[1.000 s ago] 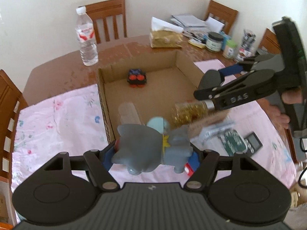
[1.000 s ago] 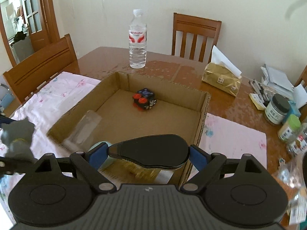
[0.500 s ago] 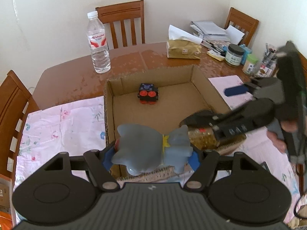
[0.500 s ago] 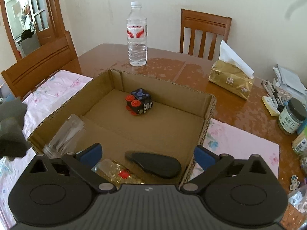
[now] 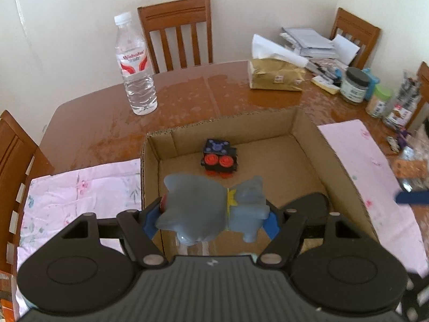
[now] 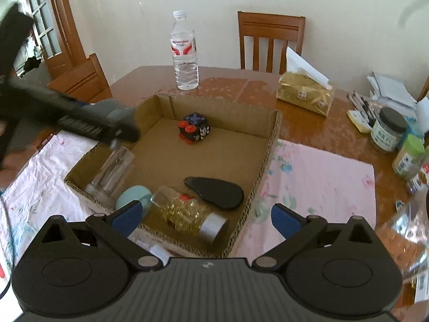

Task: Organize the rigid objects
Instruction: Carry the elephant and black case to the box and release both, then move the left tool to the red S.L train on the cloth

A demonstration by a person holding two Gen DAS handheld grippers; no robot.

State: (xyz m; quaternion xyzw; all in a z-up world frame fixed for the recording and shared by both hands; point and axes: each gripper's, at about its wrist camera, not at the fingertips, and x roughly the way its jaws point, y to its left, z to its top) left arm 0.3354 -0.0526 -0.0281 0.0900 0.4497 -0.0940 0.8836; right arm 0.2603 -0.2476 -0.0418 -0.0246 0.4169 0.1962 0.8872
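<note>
Since half a second ago the right tongs have pulled back out of the cardboard box, and in the left wrist view only one blue fingertip of theirs shows, blurred, at the far right edge. From that left camera, the left tongs are clenched on a grey elephant toy, held above the near part of the box. Ahead of them, a black cube with red knobs sits near the box's far wall. Beyond the box a water bottle stands upright on the bench, ahead and to the left.

From the right camera, the right tongs are released and hold nothing, their blue fingertips well apart over the box's near edge. Between them lies a jar of gold beads on its side, with a black flat oval piece just beyond it. A clear glass and a pale blue round object lie to the left, inside the box.
</note>
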